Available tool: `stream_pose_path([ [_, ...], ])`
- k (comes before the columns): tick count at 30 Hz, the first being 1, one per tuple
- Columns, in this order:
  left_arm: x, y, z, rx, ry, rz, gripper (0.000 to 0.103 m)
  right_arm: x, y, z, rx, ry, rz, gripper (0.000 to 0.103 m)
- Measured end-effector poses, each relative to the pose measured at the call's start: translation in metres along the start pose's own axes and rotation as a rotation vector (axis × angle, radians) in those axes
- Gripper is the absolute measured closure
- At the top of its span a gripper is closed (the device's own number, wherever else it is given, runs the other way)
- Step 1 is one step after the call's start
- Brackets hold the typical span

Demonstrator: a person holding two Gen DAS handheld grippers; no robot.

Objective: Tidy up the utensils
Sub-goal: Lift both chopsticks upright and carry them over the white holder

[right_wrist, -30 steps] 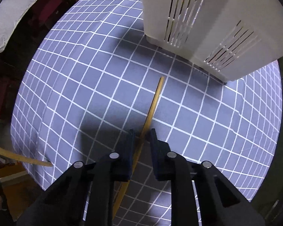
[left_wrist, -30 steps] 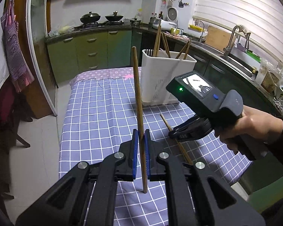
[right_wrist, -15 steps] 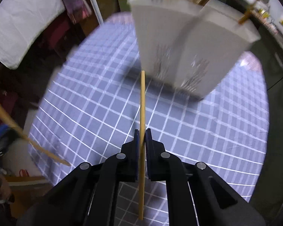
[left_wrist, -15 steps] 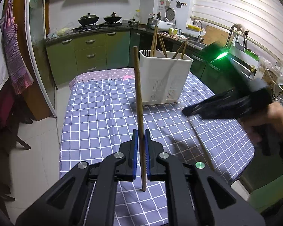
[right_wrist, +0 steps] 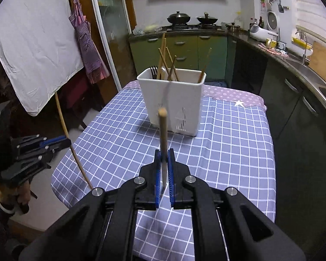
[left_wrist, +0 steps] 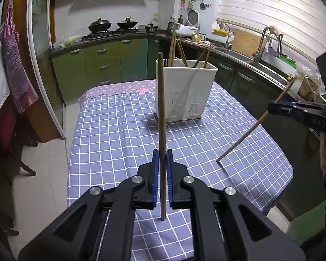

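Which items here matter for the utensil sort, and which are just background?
Job:
- left gripper, shut on a dark chopstick
- right gripper, shut on a light chopstick
- white utensil holder, chopsticks and a fork already inside

Background:
- checked tablecloth
- woks on the stove
- apron
- sink tap

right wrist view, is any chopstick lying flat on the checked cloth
No: the checked cloth carries only the white holder, and each hand-held gripper grips one chopstick in the air.
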State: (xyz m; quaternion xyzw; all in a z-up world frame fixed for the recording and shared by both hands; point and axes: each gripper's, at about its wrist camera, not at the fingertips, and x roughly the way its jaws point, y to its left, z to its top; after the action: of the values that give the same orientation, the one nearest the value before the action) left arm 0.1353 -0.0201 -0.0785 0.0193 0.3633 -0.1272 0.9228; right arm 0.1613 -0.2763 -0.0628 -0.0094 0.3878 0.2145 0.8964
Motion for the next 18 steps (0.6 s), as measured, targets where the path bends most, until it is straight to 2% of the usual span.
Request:
stream_pose_path([
  [18,-0.0015,-0.0054,0.0007,0.019,-0.009,-0.016,0.096,-0.0015,0.0029,0.0027,0.004,-0.007,0.008,0.096],
])
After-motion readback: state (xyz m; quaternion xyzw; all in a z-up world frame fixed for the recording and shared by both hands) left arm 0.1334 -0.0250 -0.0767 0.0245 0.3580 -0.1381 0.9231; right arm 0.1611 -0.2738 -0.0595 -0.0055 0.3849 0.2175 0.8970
